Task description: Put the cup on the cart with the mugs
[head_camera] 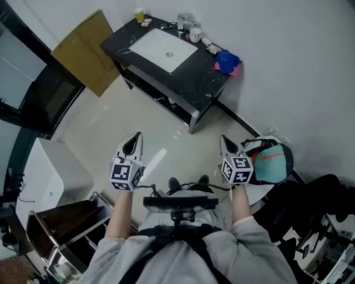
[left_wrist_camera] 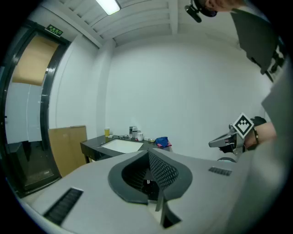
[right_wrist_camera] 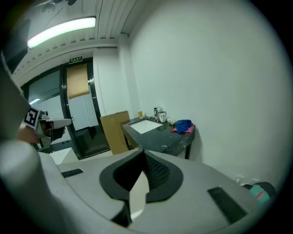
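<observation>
The small yellow cup (head_camera: 138,15) stands upright, long axis vertical, at the far left corner of the dark, marble-veined tabletop (head_camera: 191,80), upper middle of the head view, near a flat white rectangular inset (head_camera: 166,50). Lower down, well apart from it, the left hand-held gripper (head_camera: 133,144) and the right hand-held gripper (head_camera: 226,145) are both clenched on nothing. A green sign (right_wrist_camera: 75,60) over the glass door is unreadable.
</observation>
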`<state>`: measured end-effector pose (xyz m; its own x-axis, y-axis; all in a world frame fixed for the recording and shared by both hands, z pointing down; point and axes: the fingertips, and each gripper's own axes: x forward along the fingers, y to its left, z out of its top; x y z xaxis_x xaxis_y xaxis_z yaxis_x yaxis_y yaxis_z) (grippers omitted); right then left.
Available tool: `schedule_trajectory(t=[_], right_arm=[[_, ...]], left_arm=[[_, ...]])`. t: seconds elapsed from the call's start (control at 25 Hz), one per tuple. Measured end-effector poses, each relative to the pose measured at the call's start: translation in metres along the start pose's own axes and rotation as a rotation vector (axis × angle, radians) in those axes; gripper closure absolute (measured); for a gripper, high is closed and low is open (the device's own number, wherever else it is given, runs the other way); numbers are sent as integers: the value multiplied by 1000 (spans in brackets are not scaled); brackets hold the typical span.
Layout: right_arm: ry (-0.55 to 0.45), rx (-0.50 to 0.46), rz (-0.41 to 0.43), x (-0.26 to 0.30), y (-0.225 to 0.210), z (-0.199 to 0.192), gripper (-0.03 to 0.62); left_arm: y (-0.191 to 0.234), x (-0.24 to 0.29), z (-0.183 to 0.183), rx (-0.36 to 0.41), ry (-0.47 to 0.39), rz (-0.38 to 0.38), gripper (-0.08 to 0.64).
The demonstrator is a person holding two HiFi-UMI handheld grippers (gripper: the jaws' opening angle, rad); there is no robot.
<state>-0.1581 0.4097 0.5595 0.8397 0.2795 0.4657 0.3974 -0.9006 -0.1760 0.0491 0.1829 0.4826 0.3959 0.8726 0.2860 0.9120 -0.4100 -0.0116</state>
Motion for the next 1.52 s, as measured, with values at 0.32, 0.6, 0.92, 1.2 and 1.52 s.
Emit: schedule_trajectory(t=[0.32, 0.6, 0.92, 1.2, 1.52], right_arm=[[-31, 14, -16, 19, 14, 21, 584], [-37, 11, 15, 71, -2, 49, 584], [-66, 14, 85, 134, -18, 101, 584], [-77, 25, 106, 174, -25, 128, 584], [-93, 55, 48, 212, -14, 151, 584]], left_arm=[[20, 11, 4, 24, -16, -49, 560], [28, 67, 19, 8, -1, -47, 560], [42, 129, 57, 29, -16, -40, 560], [53, 170, 83, 62, 0, -43, 560], [89, 209, 96, 94, -20, -131, 560]])
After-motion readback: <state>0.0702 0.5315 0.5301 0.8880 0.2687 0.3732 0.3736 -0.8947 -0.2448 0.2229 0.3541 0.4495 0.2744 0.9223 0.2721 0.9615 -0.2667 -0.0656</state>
